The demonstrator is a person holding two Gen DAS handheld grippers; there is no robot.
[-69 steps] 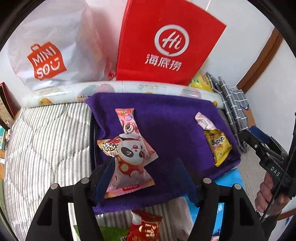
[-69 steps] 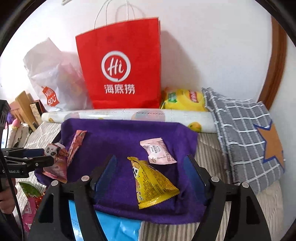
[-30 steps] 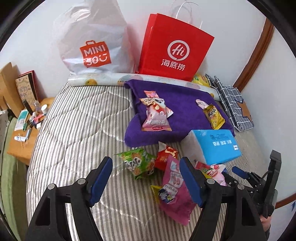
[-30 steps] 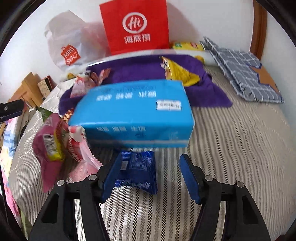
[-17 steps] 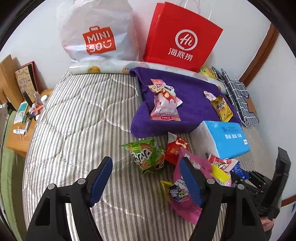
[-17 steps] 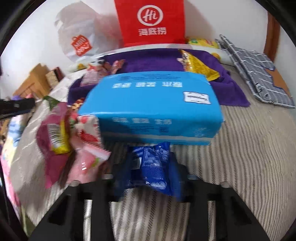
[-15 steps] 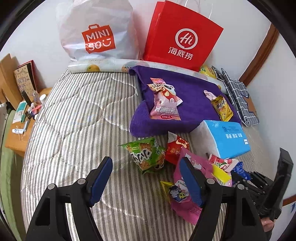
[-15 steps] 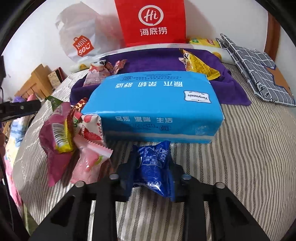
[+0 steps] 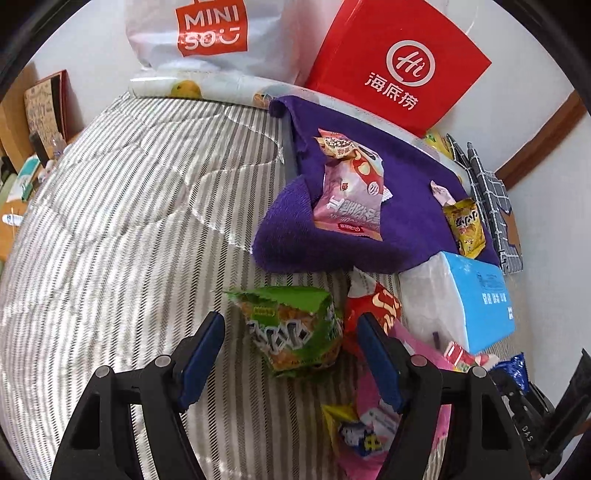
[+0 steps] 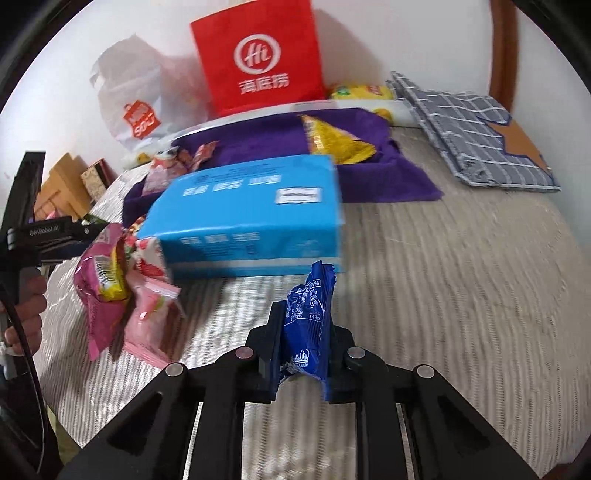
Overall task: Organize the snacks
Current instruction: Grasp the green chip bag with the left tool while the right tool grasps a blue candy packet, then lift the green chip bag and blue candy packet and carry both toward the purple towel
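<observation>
My right gripper (image 10: 303, 314) is shut on a small blue snack packet (image 10: 308, 325) and holds it above the striped bed, just in front of a blue tissue pack (image 10: 247, 218). My left gripper (image 9: 290, 332) is open, its fingers on either side of a green snack bag (image 9: 291, 328) on the bed. A red packet (image 9: 376, 306) and pink packets (image 9: 373, 413) lie to the right of it. A purple towel (image 9: 406, 221) holds pink packets (image 9: 351, 195) and a yellow packet (image 9: 465, 227). The right gripper with the blue packet (image 9: 513, 369) shows at lower right in the left wrist view.
A red paper bag (image 9: 399, 70), a white Miniso bag (image 9: 210, 33) and a rolled mat (image 9: 207, 86) stand along the wall. A grey checked cloth (image 10: 476, 140) lies at the far right. A wooden side table (image 9: 14, 177) with small items is left of the bed.
My right gripper has closed on the blue packet and lifted it off the bed. My left gripper has moved down and forward around the green bag.
</observation>
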